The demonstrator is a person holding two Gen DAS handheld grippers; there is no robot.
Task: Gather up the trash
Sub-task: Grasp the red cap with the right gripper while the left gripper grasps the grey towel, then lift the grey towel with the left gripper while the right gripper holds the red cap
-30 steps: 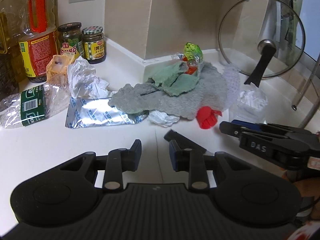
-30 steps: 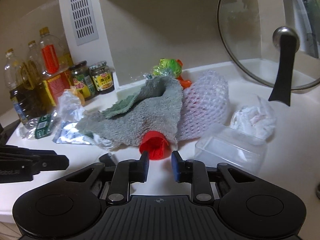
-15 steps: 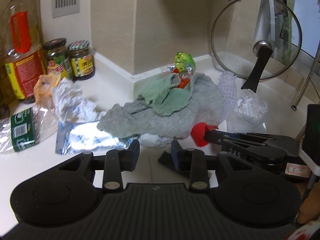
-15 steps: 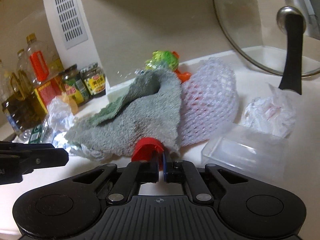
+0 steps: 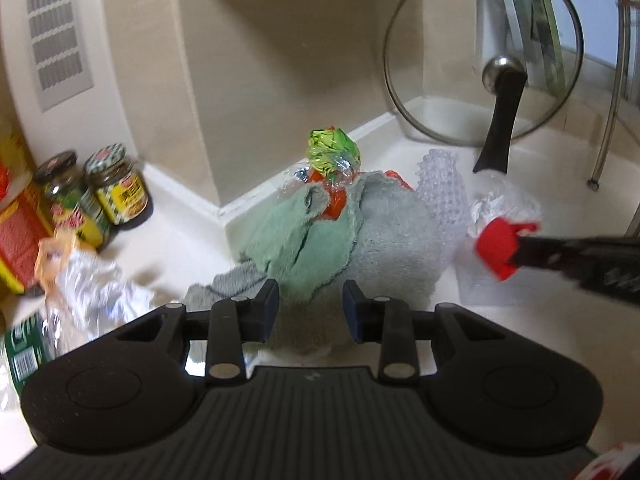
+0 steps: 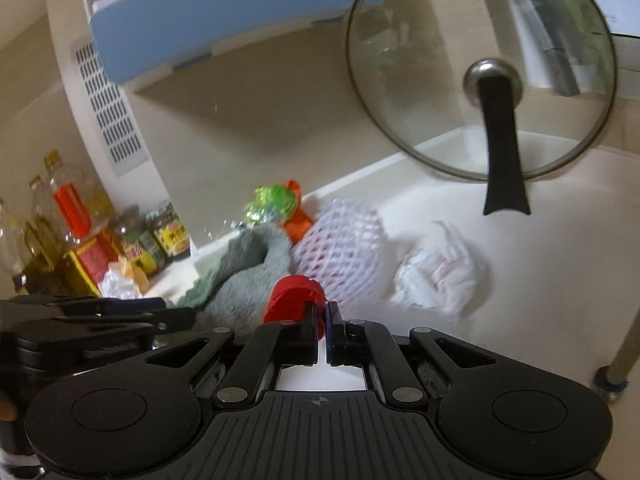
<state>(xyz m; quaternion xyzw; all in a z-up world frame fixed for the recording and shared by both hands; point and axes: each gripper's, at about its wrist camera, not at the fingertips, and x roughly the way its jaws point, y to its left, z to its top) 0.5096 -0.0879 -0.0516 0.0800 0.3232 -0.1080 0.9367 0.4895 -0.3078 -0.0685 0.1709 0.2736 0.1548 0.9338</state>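
My right gripper (image 6: 322, 316) is shut on a red plastic cap (image 6: 296, 296) and holds it clear of the counter. In the left wrist view the same cap (image 5: 500, 248) hangs at the tips of the right gripper (image 5: 520, 248), which reaches in from the right. My left gripper (image 5: 310, 308) stands open with nothing between its fingers, just short of a grey-and-green cloth (image 5: 392, 240). A green foil wrapper (image 5: 330, 150) sits on top of the pile. A white foam net (image 6: 340, 240), a crumpled white paper (image 6: 440, 272) and crumpled plastic (image 5: 96, 292) lie around it.
A glass lid (image 6: 480, 68) with a black handle leans on the back wall. Sauce jars (image 5: 116, 188) and oil bottles (image 6: 68, 216) stand at the left. A clear plastic box (image 5: 480, 288) lies by the cloth. A metal rack leg (image 6: 624, 360) stands at the right.
The right gripper closed on the red cap and lifted it away from the cloth. The left gripper moved forward to the cloth pile and rolled a little.
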